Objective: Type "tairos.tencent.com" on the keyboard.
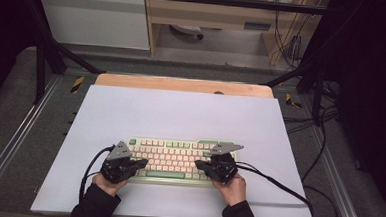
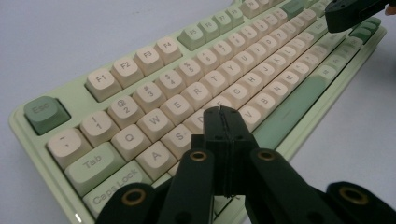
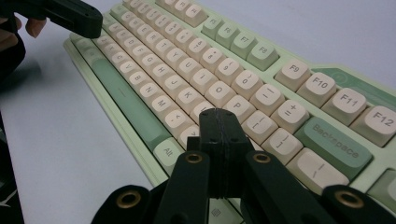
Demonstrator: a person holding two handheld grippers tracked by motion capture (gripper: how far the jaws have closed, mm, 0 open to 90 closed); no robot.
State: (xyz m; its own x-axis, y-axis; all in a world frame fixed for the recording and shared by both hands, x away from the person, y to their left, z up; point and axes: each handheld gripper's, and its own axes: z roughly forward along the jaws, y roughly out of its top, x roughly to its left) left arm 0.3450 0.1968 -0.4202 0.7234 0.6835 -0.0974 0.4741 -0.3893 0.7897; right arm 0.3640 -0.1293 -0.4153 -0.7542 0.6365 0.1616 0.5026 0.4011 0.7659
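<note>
A pale green keyboard [image 1: 176, 159] with cream and green keys lies on the white sheet, near its front edge. My left gripper [image 1: 143, 163] is shut and hovers over the keyboard's left end; in the left gripper view its closed tips [image 2: 221, 114] sit above the keys around D and F of the keyboard [image 2: 154, 105]. My right gripper [image 1: 198, 165] is shut too, over the right end. In the right gripper view its tips [image 3: 219, 116] hang above the keys below P on the keyboard [image 3: 219, 74]. Nothing is held in either.
The white sheet [image 1: 180, 113] covers a wooden table [image 1: 182, 84] with bare room behind the keyboard. Black cables [image 1: 277, 185] trail from both grippers toward the front. Black frame posts [image 1: 40, 65] stand at the table's back corners.
</note>
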